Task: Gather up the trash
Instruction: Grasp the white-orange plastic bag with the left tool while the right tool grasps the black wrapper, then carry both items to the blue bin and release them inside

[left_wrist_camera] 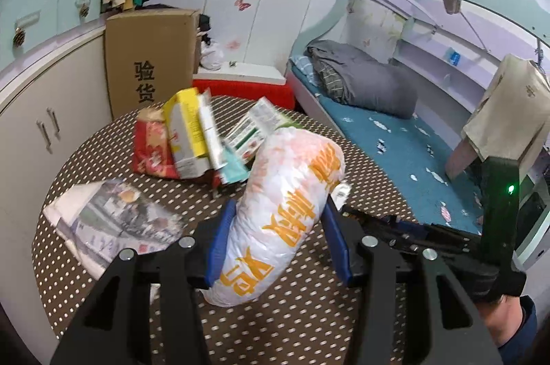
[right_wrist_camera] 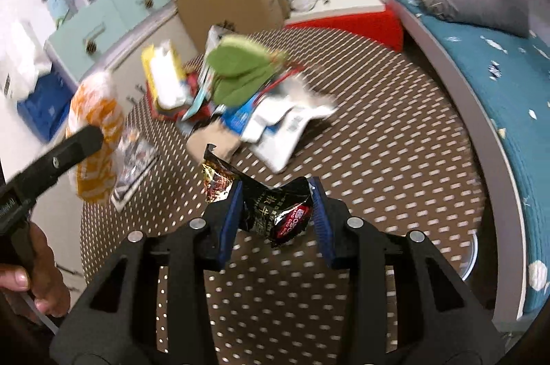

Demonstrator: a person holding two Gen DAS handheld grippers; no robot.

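My left gripper (left_wrist_camera: pixel 278 210) is shut on a white plastic bag with orange print (left_wrist_camera: pixel 295 179), which is held up over the round dotted table (left_wrist_camera: pixel 309 313). My right gripper (right_wrist_camera: pixel 275 189) is shut on a crumpled black snack wrapper (right_wrist_camera: pixel 278 213), its blue pads pressing both sides. Loose trash is piled at the table's far side: a yellow box (left_wrist_camera: pixel 185 131), a red packet (left_wrist_camera: pixel 151 155), a green-and-white carton (left_wrist_camera: pixel 254 127) and a printed paper sheet (left_wrist_camera: pixel 113 220). The right wrist view shows a green wrapper (right_wrist_camera: pixel 240 72), white papers (right_wrist_camera: pixel 285 124) and the bag (right_wrist_camera: pixel 96 110) at the left.
A tall cardboard box (left_wrist_camera: pixel 151 55) and a red-sided platform (left_wrist_camera: pixel 240 89) stand behind the table. A white cabinet (left_wrist_camera: pixel 51 110) runs along the left. A bed with a blue cover (left_wrist_camera: pixel 395 141) and grey bedding (left_wrist_camera: pixel 364 76) lies to the right. A hand (right_wrist_camera: pixel 41 268) grips the left gripper's handle.
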